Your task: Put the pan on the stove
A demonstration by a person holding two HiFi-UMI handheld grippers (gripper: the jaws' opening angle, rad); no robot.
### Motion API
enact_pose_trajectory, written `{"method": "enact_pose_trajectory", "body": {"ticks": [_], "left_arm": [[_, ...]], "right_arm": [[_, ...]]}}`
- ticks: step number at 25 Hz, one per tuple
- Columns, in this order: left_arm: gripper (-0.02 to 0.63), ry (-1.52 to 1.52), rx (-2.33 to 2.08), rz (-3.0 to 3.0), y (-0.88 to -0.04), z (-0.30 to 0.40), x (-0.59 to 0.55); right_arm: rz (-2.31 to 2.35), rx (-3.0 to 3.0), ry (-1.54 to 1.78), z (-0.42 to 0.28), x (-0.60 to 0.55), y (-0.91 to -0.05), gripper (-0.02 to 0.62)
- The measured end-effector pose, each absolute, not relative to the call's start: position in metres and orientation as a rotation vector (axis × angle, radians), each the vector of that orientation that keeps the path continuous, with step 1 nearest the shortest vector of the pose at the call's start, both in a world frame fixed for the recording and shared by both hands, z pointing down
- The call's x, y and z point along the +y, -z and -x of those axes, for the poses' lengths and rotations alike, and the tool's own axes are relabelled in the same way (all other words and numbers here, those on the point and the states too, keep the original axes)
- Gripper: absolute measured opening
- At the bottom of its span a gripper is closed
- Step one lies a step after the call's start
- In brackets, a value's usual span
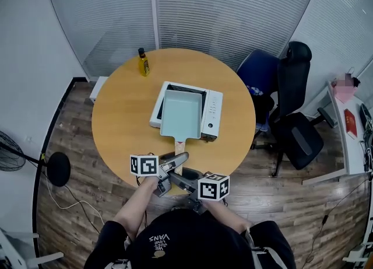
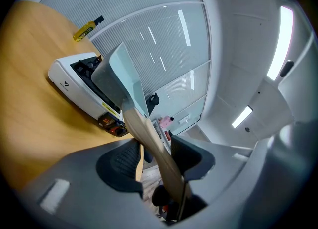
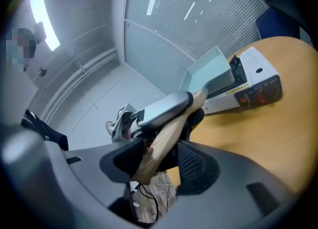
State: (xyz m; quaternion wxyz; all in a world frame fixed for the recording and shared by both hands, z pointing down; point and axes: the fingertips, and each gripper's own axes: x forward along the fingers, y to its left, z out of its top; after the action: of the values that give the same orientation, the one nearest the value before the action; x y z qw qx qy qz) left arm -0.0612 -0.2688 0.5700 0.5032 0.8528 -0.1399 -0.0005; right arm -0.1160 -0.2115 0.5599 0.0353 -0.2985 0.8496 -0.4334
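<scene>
Two grippers share one wooden handle (image 1: pixel 180 145), at the near edge of the round table (image 1: pixel 116 116). Left gripper (image 1: pixel 179 159) comes in from the left, jaws clamped across the handle. Right gripper (image 1: pixel 176 175) takes it just below, nearer the handle's end, jaws likewise closed on the wood. Pale teal rectangular pan (image 1: pixel 180 114) sits level on the white portable stove (image 1: pixel 213 110), covering its left part, handle pointing toward the person. Stove is mid-table, control panel along its right side. Yellow oil bottle (image 1: pixel 143 62) stands upright near the far-left edge, well apart from the stove. Black office chair (image 1: pixel 298 128) stands beside the table's right edge.
</scene>
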Motion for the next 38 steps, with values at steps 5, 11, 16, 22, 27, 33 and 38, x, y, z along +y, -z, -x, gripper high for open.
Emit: {"method": "enact_pose_trajectory", "body": {"ticks": [5, 11, 16, 22, 27, 33, 38], "left_arm": [[0.187, 0.009, -0.325, -2.066, -0.58, 0.055, -0.292], [0.189, 0.01, -0.307, -2.067, -0.587, 0.049, -0.338], [0.189, -0.023, -0.281, -2.072, -0.596, 0.048, -0.359], [0.189, -0.035, -0.261, -2.037, -0.611, 0.047, -0.378], [0.189, -0.022, -0.222, -2.007, -0.613, 0.047, -0.386], [0.189, -0.04, -0.144, -1.965, -0.61, 0.052, -0.392], [0.192, -0.077, -0.094, -1.942, -0.609, 0.055, -0.397]], "right_arm": [[0.914, 2.628, 1.346, 0.111, -0.236, -0.572, 0.199], [0.95, 2.633, 1.333, 0.105, -0.281, -0.577, 0.201], [0.987, 2.626, 1.346, 0.104, -0.304, -0.585, 0.202], [1.016, 2.596, 1.396, 0.105, -0.324, -0.596, 0.201], [1.035, 2.576, 1.405, 0.106, -0.333, -0.599, 0.201], [1.031, 2.551, 1.414, 0.116, -0.342, -0.596, 0.201], [1.001, 2.594, 1.394, 0.123, -0.345, -0.591, 0.213]]}}
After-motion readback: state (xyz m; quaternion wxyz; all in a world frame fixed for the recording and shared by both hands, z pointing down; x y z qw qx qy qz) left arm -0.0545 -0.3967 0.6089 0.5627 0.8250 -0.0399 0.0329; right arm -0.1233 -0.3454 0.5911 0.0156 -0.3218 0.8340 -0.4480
